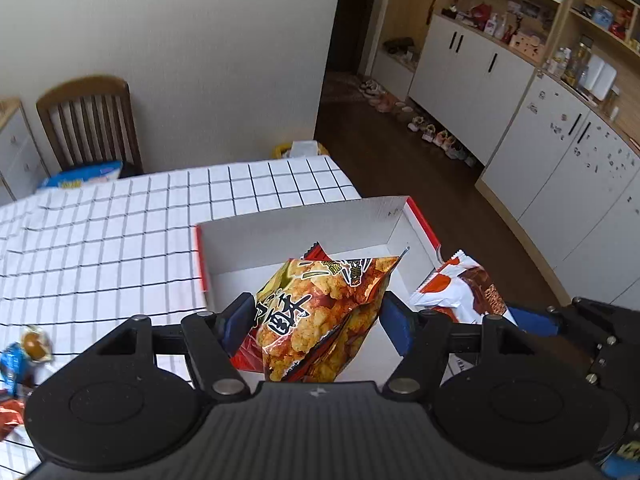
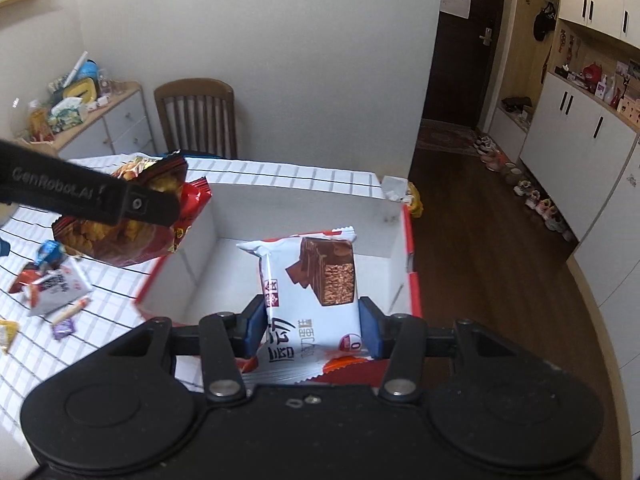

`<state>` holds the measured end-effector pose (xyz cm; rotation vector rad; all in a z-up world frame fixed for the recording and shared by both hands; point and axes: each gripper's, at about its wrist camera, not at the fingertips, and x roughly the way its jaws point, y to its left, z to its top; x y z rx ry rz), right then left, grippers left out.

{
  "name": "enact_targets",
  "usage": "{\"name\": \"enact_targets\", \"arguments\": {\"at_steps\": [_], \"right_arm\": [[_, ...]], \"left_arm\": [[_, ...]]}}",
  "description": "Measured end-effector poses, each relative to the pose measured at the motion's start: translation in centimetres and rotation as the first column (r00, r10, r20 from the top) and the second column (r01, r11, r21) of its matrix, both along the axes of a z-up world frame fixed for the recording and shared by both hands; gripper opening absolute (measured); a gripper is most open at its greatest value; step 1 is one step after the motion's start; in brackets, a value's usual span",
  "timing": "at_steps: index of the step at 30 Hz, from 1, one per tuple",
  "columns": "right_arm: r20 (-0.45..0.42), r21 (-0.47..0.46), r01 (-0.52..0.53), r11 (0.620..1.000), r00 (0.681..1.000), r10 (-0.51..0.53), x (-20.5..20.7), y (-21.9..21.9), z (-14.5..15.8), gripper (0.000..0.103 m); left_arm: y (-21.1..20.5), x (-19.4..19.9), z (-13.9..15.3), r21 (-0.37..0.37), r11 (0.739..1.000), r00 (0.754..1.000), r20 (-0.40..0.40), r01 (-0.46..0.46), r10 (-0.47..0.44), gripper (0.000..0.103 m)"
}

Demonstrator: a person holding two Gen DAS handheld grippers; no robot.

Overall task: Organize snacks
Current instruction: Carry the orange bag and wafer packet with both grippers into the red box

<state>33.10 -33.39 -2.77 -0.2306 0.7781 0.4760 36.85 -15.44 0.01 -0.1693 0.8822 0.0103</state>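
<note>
Now I have both packets over the white box (image 2: pixel 304 200), which sits open-topped at the corner of the checked tablecloth (image 1: pixel 120 220) so snacks can drop straight in. My left gripper (image 1: pixel 316 320) is clamped on the orange fried-snack bag (image 1: pixel 320 308); my right gripper (image 2: pixel 312 326) is clamped on the white chocolate-wafer packet (image 2: pixel 308 280), both held upright, clear of the box's walls. Loose snacks (image 2: pixel 52 288) lie scattered on the cloth to the left. Nothing blocks the box, though my grippers hang close together.
</note>
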Motion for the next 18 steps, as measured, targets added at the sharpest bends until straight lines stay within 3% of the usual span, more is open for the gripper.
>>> {"name": "enact_targets", "arguments": {"at_steps": [11, 18], "right_arm": [[-0.014, -0.08, -0.018, 0.997, 1.0, 0.017, 4.5, 1.9, -3.3, 0.047], [-0.092, -0.142, -0.047, 0.989, 0.995, 0.034, 7.0, 3.0, -6.4, 0.046]], "left_arm": [[-0.3, 5.9, -4.5, -0.017, 0.994, 0.989, -0.109, -0.105, 0.103, 0.068], [-0.3, 8.6, -7.5, 0.003, 0.992, 0.978, -0.165, -0.126, 0.125, 0.068]]}}
